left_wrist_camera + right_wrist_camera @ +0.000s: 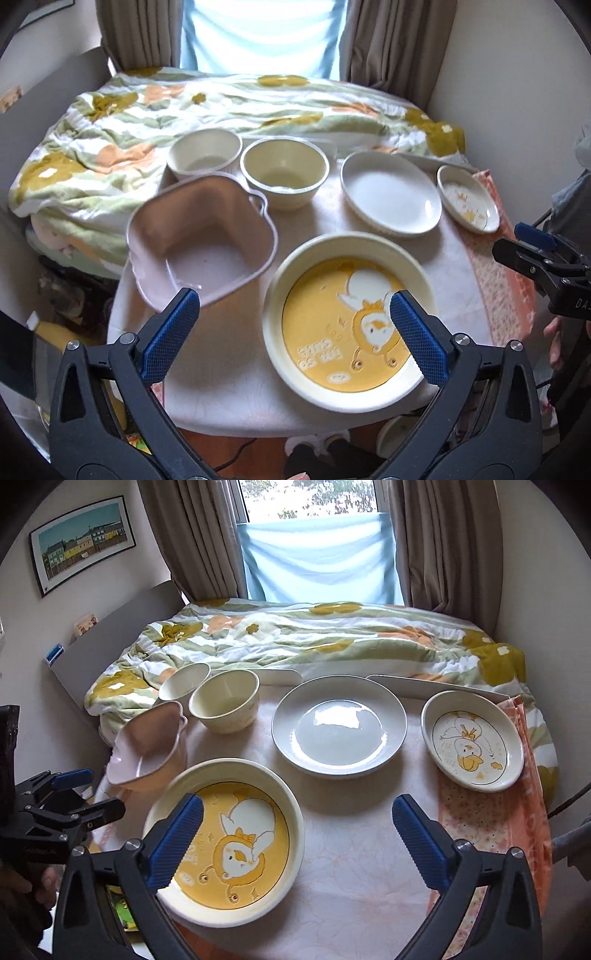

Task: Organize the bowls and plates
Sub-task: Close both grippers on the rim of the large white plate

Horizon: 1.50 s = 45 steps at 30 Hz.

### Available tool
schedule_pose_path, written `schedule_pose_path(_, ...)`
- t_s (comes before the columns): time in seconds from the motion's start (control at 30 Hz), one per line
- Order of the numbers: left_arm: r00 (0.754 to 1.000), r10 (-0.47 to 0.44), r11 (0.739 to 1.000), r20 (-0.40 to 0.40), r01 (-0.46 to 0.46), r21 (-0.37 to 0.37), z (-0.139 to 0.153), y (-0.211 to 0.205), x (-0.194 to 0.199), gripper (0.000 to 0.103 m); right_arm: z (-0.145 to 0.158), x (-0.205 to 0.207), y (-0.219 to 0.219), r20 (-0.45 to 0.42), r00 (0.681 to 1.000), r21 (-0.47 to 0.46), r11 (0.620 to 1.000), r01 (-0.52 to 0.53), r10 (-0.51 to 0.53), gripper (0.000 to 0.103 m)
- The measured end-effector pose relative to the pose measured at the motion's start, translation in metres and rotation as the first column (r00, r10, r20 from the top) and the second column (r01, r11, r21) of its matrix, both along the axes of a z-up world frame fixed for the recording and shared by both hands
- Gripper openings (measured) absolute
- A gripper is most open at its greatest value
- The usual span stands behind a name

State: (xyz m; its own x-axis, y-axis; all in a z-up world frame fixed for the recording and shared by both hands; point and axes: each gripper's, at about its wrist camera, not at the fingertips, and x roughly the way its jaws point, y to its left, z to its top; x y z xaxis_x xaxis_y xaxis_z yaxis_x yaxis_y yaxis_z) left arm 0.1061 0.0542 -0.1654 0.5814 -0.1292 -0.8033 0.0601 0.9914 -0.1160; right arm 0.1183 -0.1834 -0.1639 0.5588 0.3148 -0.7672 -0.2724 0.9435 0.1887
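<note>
Nearest on the round table is a large yellow duck plate (pixel 347 325) (pixel 225 838). Left of it rests a pink heart-shaped bowl (pixel 203 240) (pixel 147 746), with two cream bowls (pixel 205 153) (pixel 284 170) behind. A plain white plate (pixel 340 723) and a small duck plate (pixel 472 742) lie to the right. My left gripper (pixel 295 299) hangs open above the big plate's left side, holding nothing. My right gripper (pixel 298 801) is also open and empty, above the cloth between the big plate and the small one.
The table (pixel 351 867) wears a pale floral cloth, with an orange cloth (pixel 480 812) draped at its right edge. A bed with a flowered quilt (pixel 314 638) sits right behind the table, under a curtained window. Clutter lies on the floor below the table's left edge.
</note>
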Motion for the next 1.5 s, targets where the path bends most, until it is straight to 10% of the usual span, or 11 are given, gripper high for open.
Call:
schedule_pose_path(0.43,0.996,0.039,0.993,0.075,-0.031,-0.115,0.071,-0.040,0.057,0.103,0.107,0.066,-0.056,0.142,0.988,-0.060,0.997,-0.053,0.061,0.102)
schedule_pose_path(0.77,0.972,0.208,0.953,-0.106,-0.226,-0.203,0.000,-0.089,0.122,0.103,0.017,0.196,-0.093,-0.078,0.961,0.092,0.962,-0.259,0.266,0.101)
schedule_pose_path(1.13,0.920,0.260,0.923,-0.293,-0.326,-0.203,-0.101,-0.102,0.184,0.073,-0.111,0.258,-0.062,-0.303,0.834,0.142,0.887,-0.439,0.462,0.058)
schedule_pose_path(1.27,0.907,0.257,0.921,-0.332,-0.334,-0.201,-0.119,-0.099,0.190,0.054,-0.130,0.263,-0.057,-0.329,0.805,0.151,0.869,-0.471,0.493,0.048)
schedule_pose_path(1.5,0.904,0.257,0.922,-0.342,-0.335,-0.192,-0.125,-0.101,0.190,0.050,-0.142,0.264,-0.052,-0.360,0.765,0.123,0.840,-0.528,0.534,0.027)
